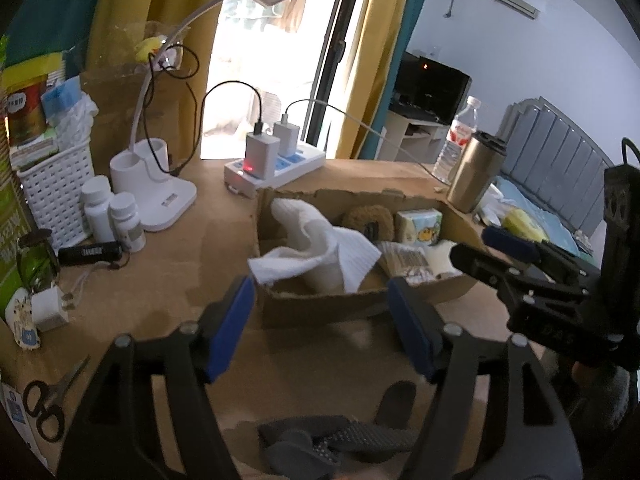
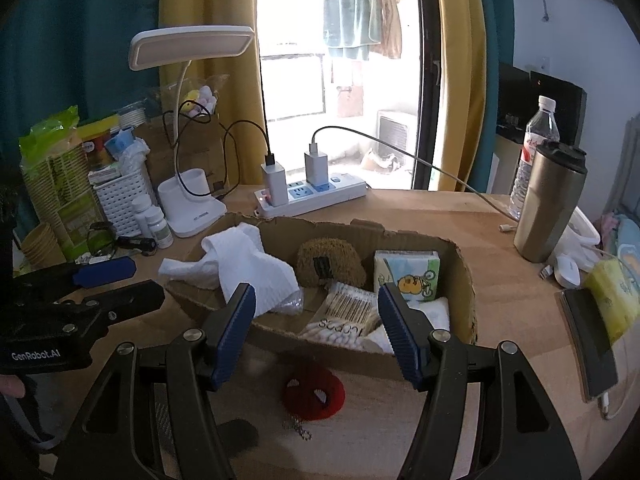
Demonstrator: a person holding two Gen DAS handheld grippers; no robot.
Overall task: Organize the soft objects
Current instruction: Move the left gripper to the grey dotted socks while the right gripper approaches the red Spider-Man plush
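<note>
On the table point(image 2: 500, 300) the cardboard box point(image 2: 464, 280) already holds the white cloth point(image 2: 256, 268), brown plush point(image 2: 332, 264) and tissue pack point(image 2: 408, 272), so with both the left claw point(image 1: 320, 328) and right claw point(image 2: 316, 328) spread and empty, the red plush point(image 2: 316, 388) just outside seems next to pinch.

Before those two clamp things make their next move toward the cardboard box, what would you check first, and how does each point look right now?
1. Left gripper empty, jaws apart: ok.
2. Right gripper empty, jaws apart: ok.
3. White cloth fully inside the cardboard box: not ok, it hangs over the rim.
4. Red knitted item in the box: not ok, it lies on the table in front.
5. Grey items below the left gripper, soft or not: cannot tell.
</note>
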